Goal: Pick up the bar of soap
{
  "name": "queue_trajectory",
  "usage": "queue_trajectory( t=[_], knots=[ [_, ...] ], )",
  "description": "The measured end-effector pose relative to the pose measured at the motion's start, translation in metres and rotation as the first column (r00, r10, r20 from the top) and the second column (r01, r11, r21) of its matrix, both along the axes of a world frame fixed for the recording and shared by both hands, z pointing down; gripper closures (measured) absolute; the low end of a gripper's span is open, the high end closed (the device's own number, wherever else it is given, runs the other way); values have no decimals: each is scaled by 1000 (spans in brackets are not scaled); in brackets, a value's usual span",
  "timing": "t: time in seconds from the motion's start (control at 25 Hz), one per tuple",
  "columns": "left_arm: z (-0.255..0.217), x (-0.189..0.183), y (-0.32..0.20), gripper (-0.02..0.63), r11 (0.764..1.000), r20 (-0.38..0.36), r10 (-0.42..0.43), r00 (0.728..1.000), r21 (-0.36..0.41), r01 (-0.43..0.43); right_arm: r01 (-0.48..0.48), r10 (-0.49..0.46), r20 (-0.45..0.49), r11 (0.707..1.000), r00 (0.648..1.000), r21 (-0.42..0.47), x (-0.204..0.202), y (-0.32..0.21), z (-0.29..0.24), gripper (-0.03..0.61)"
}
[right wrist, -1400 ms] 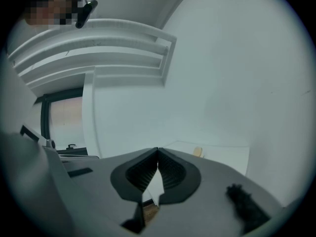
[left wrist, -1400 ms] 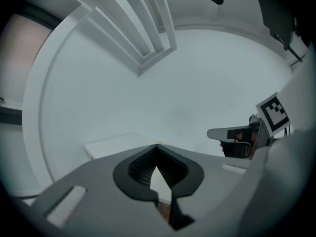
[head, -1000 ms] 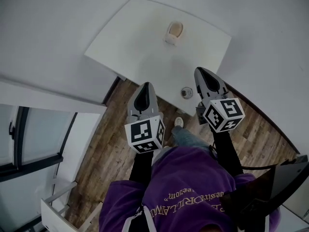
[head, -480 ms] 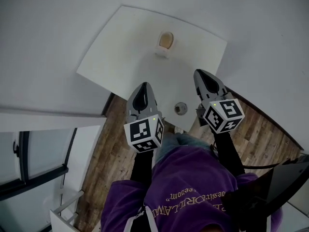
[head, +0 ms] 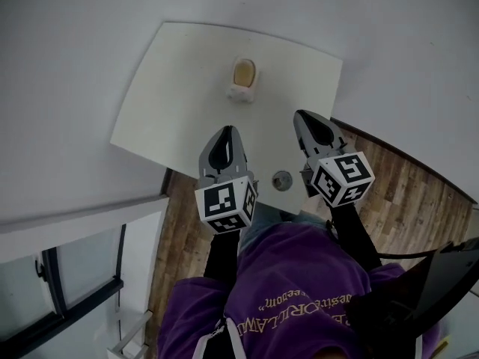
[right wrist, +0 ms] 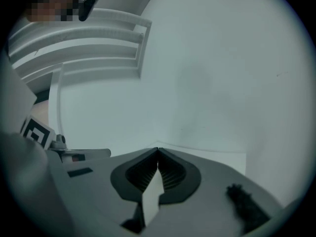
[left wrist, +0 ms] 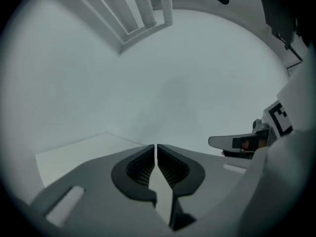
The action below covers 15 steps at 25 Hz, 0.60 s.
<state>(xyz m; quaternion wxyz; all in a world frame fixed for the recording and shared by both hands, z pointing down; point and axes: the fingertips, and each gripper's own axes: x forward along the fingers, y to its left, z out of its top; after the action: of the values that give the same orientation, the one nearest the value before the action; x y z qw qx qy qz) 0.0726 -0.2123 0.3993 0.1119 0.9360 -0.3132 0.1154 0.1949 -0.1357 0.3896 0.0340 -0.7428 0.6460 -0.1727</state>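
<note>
A tan bar of soap [head: 244, 72] lies in a small white dish [head: 239, 91] toward the far side of a white table [head: 168, 96]. Both grippers hover above the table's near part, well short of the soap. My left gripper [head: 224, 136] has a thin slit between its tips and its jaws are opening, with nothing between them [left wrist: 156, 147]. My right gripper [head: 307, 118] is shut and empty, its tips touching [right wrist: 157, 151]. Neither gripper view shows the soap; each looks at the white wall and a strip of tabletop.
A small round metal fitting [head: 282, 179] sits in the table near its front edge, between the grippers. White walls stand behind and left of the table. Wood floor [head: 404, 193] shows at the right. A white slatted rack [right wrist: 84, 38] hangs on the wall.
The table and soap have slid down and closer in the head view. Both grippers now hang over the tabletop instead of the floor. A thin gap has appeared between the left jaws.
</note>
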Motion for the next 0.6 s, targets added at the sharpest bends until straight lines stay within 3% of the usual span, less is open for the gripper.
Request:
queue_trajectory(
  t=[0.2, 0.36, 0.6],
  knots=[
    [13, 34, -35, 591, 996, 21, 87, 996, -22, -87, -63, 63, -4, 998, 998, -12, 15, -22, 0, 569],
    [39, 70, -54, 574, 976, 51, 210, 976, -73, -206, -87, 86, -17, 996, 996, -30, 23, -37, 5, 569],
    [77, 114, -84, 544, 955, 109, 287, 952, -111, -275, -105, 103, -40, 993, 994, -53, 30, -57, 12, 569]
  ],
)
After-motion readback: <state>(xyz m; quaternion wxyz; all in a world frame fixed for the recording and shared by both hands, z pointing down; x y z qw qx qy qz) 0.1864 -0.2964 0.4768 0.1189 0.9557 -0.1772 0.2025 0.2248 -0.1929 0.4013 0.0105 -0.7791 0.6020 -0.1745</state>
